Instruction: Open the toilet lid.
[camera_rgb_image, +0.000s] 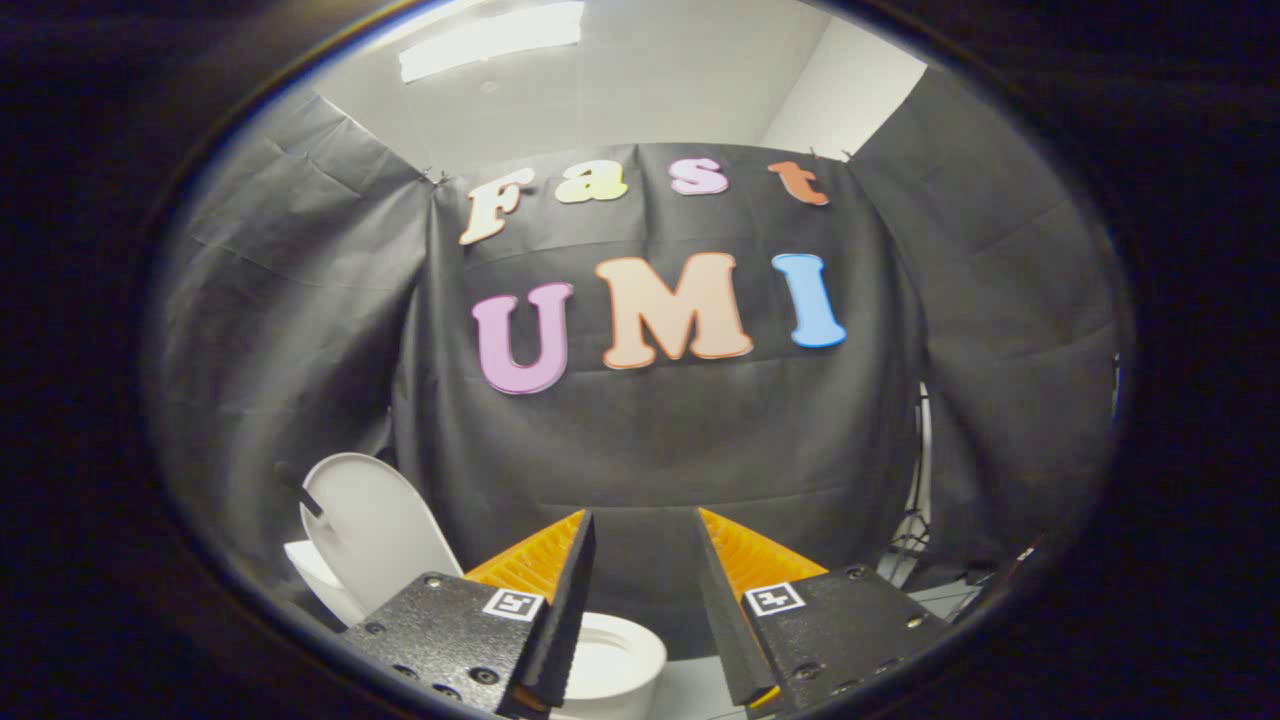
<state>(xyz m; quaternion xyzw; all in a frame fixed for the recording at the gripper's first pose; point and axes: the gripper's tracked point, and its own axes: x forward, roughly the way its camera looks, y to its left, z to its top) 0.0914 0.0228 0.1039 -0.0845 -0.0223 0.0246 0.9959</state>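
Gripper (645, 590) seen from its own camera, looking forward along two fingers. Fingers (560, 590) parted, with a clear gap between the inner faces and nothing held in that gap. Each finger wedge-shaped, broad at the base and narrowing toward a pointed tip, with a ribbed outer slope and a toothed inner edge. Tips level with one another and raised, pointing slightly upward and forward. Flat bolted plate at the base of each finger, carrying a small square marker. Left finger and right finger set symmetrically, tips leaning a little toward each other.
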